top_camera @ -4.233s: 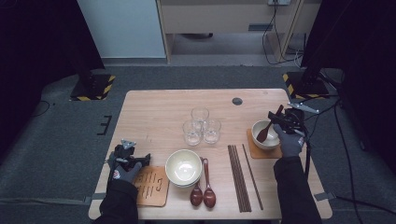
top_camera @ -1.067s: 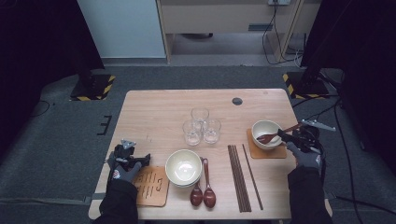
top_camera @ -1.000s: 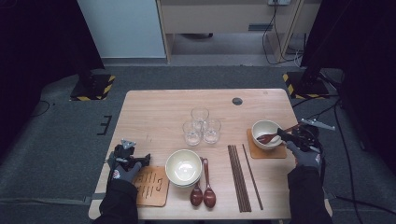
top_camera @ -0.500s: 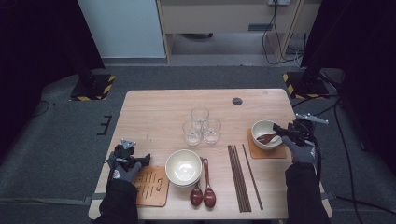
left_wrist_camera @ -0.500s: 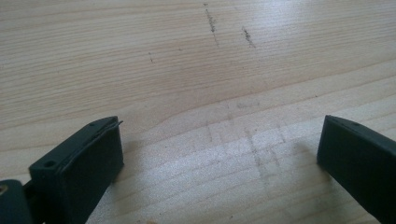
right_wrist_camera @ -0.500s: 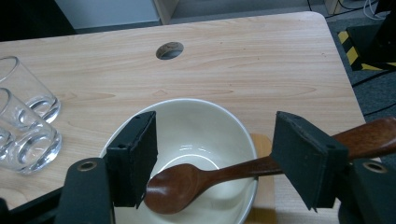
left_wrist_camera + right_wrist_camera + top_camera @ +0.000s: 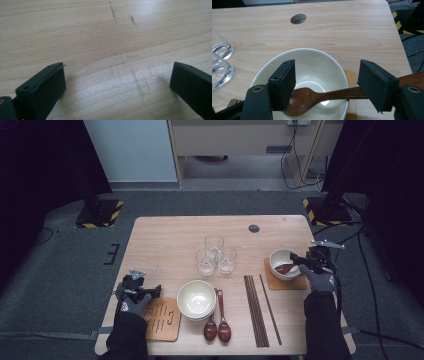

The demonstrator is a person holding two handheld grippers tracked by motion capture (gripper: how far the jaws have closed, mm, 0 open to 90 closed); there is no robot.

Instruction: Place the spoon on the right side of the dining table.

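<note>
A cream bowl sits on a brown coaster at the table's right side. A dark wooden spoon lies in it, its handle running out over the right rim. My right gripper hovers at the bowl's right edge, open, its jaws standing wide to either side above the spoon without pressing on it. My left gripper rests low over bare wood near the front left, open with nothing between its jaws.
Three glasses stand mid-table. A larger cream bowl sits at the front, with two dark spoons beside it and several chopsticks to their right. A wooden coaster lies front left. A cable hole is farther back.
The right gripper, earlier holding the spoon up over the bowl, has let it lie in the bowl; over the last second it slid left over the handle. The left gripper stayed put.
</note>
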